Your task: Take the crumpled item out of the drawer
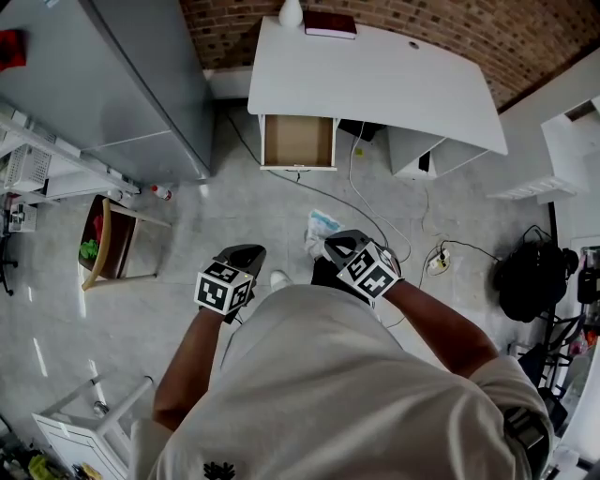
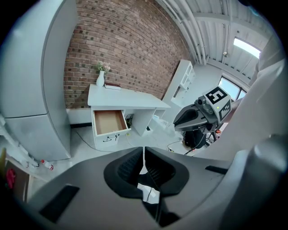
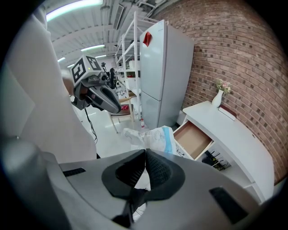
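- You stand over a pale tiled floor, facing a white surface set against a brick wall.
- Its drawer is pulled open, showing a bare brown bottom.
- A white vase and a dark red book sit at the surface's far edge.
- Your left gripper and right gripper are held side by side in front of you.
- A crumpled item, white and blue, meets the right gripper's fingers.
- A grey refrigerator stands to the left, with a wooden chair near it.
- Cables trail across the floor.
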`<state>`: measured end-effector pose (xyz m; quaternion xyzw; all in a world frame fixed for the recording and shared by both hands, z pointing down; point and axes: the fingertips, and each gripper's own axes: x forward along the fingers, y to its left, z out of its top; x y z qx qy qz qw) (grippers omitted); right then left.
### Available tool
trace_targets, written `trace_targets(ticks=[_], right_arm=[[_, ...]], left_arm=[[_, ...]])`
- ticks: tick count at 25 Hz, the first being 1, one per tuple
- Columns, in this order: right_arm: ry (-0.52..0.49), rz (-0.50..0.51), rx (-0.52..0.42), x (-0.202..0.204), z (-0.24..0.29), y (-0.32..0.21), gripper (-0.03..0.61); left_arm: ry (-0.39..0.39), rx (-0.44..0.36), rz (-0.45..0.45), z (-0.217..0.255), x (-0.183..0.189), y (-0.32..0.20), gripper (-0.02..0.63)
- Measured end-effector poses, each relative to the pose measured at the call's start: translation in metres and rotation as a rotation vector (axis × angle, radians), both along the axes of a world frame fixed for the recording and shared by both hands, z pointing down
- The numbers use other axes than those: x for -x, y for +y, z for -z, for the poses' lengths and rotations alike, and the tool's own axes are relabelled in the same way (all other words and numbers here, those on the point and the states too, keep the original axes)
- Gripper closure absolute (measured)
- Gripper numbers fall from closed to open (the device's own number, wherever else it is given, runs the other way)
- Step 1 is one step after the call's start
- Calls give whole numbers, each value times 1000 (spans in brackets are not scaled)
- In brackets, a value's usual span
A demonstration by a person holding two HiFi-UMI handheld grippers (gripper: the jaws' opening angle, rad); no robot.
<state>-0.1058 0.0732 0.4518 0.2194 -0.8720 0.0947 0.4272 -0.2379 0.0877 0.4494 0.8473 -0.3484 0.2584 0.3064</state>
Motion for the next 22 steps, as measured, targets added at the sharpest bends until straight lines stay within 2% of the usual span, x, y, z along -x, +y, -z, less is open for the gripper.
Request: trace_targets(ticks=[13, 22], right_arm=[[-11, 17, 12, 8, -10, -10, 549], [-22, 32, -1, 3, -10, -49, 549]], left_arm=[[-18, 25, 34, -10, 15, -2, 583], [-38, 25, 72, -9, 15, -31, 583]])
